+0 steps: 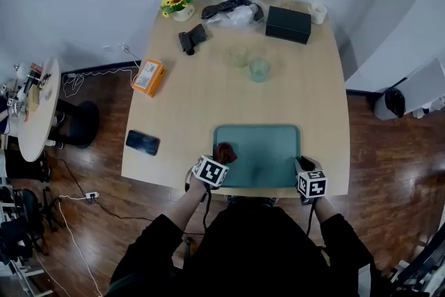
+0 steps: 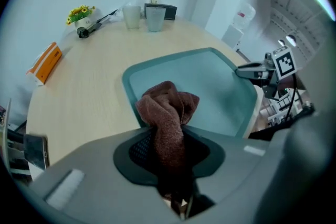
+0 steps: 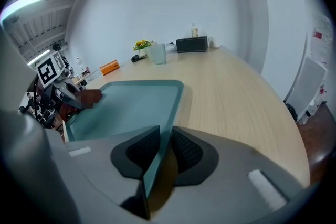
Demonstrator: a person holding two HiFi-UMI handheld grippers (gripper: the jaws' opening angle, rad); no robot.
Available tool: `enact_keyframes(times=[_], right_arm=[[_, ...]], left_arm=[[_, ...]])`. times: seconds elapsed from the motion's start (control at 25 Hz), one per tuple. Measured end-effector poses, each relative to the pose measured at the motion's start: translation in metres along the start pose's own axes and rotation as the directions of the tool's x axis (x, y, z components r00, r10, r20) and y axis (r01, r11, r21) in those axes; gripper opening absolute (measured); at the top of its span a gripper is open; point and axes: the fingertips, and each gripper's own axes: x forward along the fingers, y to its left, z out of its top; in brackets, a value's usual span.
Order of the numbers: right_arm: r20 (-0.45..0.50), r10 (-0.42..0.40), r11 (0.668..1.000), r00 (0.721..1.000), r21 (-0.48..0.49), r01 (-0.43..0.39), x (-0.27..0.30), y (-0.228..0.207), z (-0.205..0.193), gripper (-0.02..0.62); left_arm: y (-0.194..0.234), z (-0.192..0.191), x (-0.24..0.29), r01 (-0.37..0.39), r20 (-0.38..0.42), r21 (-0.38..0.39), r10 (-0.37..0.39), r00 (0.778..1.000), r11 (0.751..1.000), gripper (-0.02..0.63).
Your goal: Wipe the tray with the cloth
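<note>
left gripper (image 2: 169, 153) is clamping the brown cloth (image 2: 169, 107), wad bunching just ahead of its jaws over a corner of the teal tray (image 2: 215, 86), poised for wiping | right gripper (image 3: 165, 147) is pinching the tray rim edge-on between its jaws, probably steadying it | wiping seemingly not yet underway

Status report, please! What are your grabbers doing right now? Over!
Left gripper shut on cloth, over left side of tray. Right gripper clamps the tray's rim. Cups well back, out of the way.

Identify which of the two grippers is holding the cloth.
The left gripper: it is shut on the brown cloth at the tray's near left corner, whereas the right gripper clamps the tray's rim.
</note>
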Motion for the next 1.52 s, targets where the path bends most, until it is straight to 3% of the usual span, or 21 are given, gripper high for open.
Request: enact_keyframes(times=[0.16, 0.28, 0.44, 0.56, 0.68, 0.96, 1.08, 1.2, 1.32, 1.52], right_arm=[[0.0, -0.005, 1.0, 1.0, 0.0, 0.005, 0.0, 0.001, -0.002, 0.077], [0.007, -0.01, 1.0, 1.0, -0.004, 0.01, 0.0, 0.003, 0.0, 0.077], [0.015, -0.013, 1.0, 1.0, -0.013, 0.013, 0.003, 0.005, 0.003, 0.077], [0.022, -0.017, 1.0, 1.0, -0.016, 0.017, 0.0, 0.005, 0.002, 0.077], [0.025, -0.024, 1.0, 0.999, -0.008, 0.024, -0.001, 0.005, 0.001, 0.075], [0.034, -0.034, 0.999, 0.999, -0.024, 0.034, -0.003, 0.001, 0.003, 0.075], [0.028, -0.03, 0.999, 0.999, -0.02, 0.03, -0.003, -0.001, 0.001, 0.075], [0.024, -0.025, 1.0, 0.999, -0.014, 0.025, -0.003, -0.001, 0.001, 0.075], [0.024, -0.027, 1.0, 0.999, -0.009, 0.028, -0.002, -0.003, 0.003, 0.075], [0.024, -0.033, 0.999, 0.999, -0.003, 0.033, 0.001, -0.003, 0.0, 0.075]], left_arm=[[-0.035, 0.016, 0.005, 0.064, 0.017, 0.015, -0.064, 0.998, 0.998, 0.08], [-0.08, 0.041, 0.013, 0.131, 0.029, 0.09, -0.134, 0.991, 0.987, 0.08], [-0.148, 0.074, 0.032, 0.22, 0.008, 0.196, -0.225, 0.974, 0.956, 0.08], [-0.204, 0.102, 0.039, 0.295, 0.018, 0.282, -0.312, 0.95, 0.913, 0.08], [-0.232, 0.112, 0.049, 0.33, -0.01, 0.303, -0.343, 0.939, 0.894, 0.08], [-0.219, 0.082, 0.049, 0.333, -0.092, 0.197, -0.321, 0.943, 0.922, 0.08], [-0.22, 0.063, 0.04, 0.347, -0.106, 0.203, -0.332, 0.937, 0.915, 0.08], [-0.213, 0.053, 0.028, 0.331, -0.045, 0.25, -0.33, 0.943, 0.91, 0.08], [-0.169, 0.032, 0.013, 0.256, -0.012, 0.222, -0.26, 0.966, 0.941, 0.08], [-0.062, -0.036, -0.007, 0.109, -0.027, 0.015, -0.108, 0.994, 0.994, 0.081]])
